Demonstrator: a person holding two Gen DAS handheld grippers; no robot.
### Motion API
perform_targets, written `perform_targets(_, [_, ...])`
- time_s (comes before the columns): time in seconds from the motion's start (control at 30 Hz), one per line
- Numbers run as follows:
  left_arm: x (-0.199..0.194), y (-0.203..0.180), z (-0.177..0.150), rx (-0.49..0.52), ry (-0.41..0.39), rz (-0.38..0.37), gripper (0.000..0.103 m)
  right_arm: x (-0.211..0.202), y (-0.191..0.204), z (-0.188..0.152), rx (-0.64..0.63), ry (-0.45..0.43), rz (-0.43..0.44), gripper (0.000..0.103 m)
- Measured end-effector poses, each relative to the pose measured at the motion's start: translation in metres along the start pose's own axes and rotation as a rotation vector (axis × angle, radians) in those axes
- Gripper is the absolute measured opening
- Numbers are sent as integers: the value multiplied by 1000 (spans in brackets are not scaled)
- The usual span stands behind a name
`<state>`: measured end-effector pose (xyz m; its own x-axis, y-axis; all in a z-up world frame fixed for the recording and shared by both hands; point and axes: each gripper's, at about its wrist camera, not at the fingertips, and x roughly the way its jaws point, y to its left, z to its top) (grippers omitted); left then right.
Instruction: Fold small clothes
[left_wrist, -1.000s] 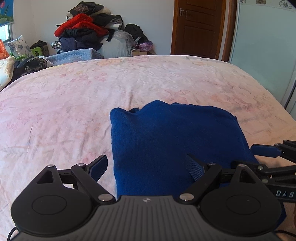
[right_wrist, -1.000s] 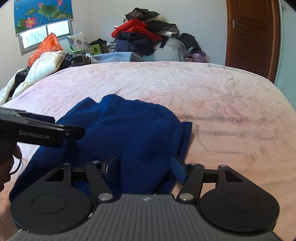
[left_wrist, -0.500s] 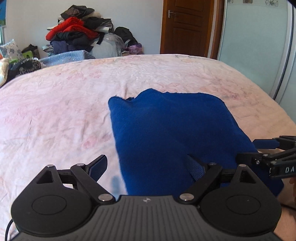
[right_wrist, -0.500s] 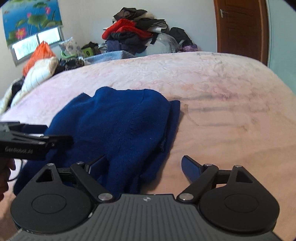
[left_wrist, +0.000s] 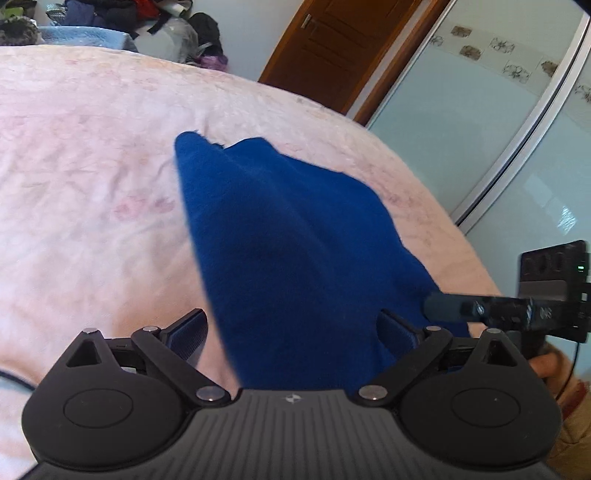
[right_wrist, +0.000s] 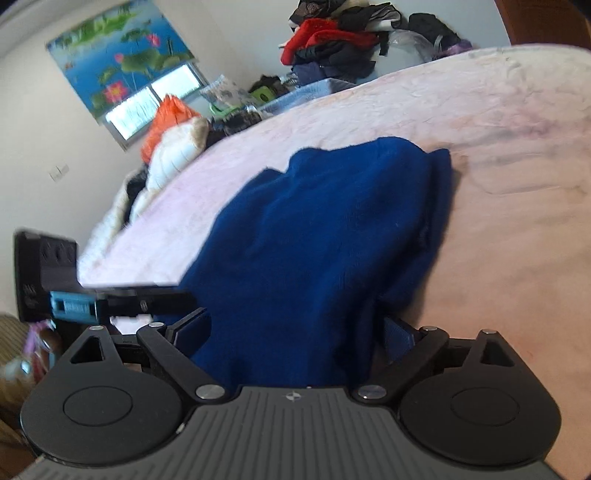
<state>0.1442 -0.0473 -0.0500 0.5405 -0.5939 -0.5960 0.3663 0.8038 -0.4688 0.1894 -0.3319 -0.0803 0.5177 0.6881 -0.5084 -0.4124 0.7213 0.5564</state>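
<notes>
Both views are now tilted; the left gripper is opening and the right gripper has spread wide, each straddling the blue garment's near edge, neither gripping it

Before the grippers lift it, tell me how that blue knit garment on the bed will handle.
The blue knit garment lies in soft humps and folds, so it will probably sag and droop from wherever it is pinched. Its fuzzy surface likely clings to the pink bedspread rather than sliding. It looks light, not fragile.
</notes>
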Motion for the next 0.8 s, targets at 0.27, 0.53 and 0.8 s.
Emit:
perform_targets(0.27, [8, 7, 10, 19, -7, 33, 45, 26, -15, 15, 128, -86, 54, 72])
perform_targets(0.53, [-7, 7, 20, 42, -37, 37, 20, 33, -26, 1, 339, -138, 53, 27])
perform_targets(0.8, [-38, 22, 32, 21, -16, 81, 19, 45, 7, 3, 334, -148, 134, 25])
